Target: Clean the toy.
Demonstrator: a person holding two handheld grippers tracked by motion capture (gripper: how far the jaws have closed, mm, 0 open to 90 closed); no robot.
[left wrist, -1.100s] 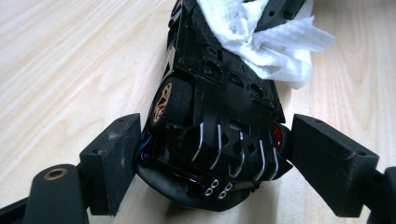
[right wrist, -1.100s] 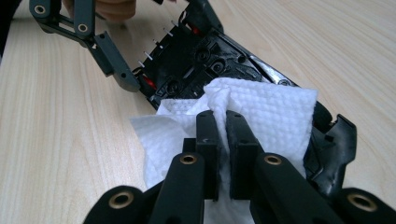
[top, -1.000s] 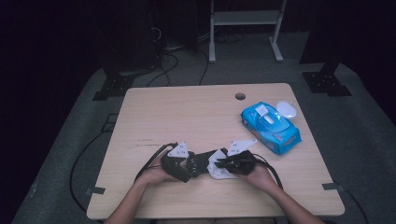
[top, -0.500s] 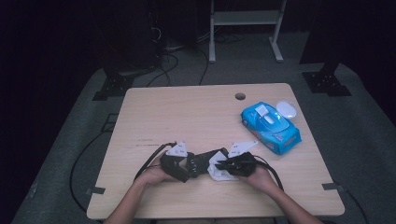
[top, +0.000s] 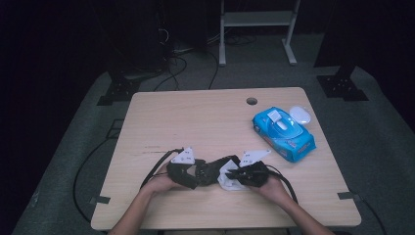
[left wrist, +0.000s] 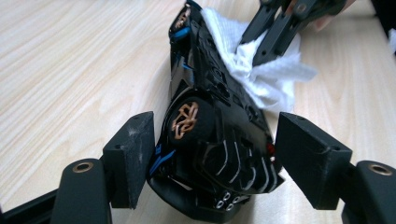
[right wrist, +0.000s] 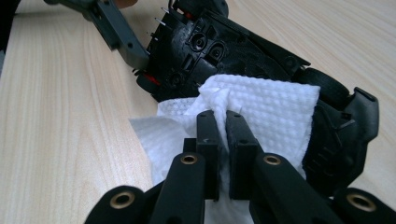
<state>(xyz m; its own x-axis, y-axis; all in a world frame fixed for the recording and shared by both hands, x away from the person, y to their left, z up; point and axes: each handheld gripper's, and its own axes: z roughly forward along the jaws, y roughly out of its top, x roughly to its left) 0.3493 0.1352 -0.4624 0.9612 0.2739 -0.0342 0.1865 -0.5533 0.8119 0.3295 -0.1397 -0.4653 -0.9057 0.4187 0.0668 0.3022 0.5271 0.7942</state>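
Left claw (top: 195, 171) and right claw (top: 235, 175) meet near the front edge of the surface (top: 195, 122) in the high view, with a black toy car (top: 211, 170) lying between them and a white wipe (top: 229, 180) bunched at the car's right end. A blue wipes pack (top: 284, 133) sits well off to the car's right and farther back, a small white lid (top: 300, 115) just behind it.

From the left claw view, the car (left wrist: 210, 121) lies on its side between the left claw (left wrist: 212, 156), its gold-hubbed wheel facing the camera. The jaws have just been closing; one pad is at the car's side, while the other stands a little clear of it, so the claw is spread. Beyond the car, the right claw (left wrist: 264, 37) pinches the wipe (left wrist: 261, 70).

From the right claw view, the right claw (right wrist: 220, 123) is pressed together on a fold of the wipe (right wrist: 271, 116), which drapes against the car (right wrist: 233, 51) just beyond the tips. The left claw's pad (right wrist: 119, 35) sits at the car's far end.
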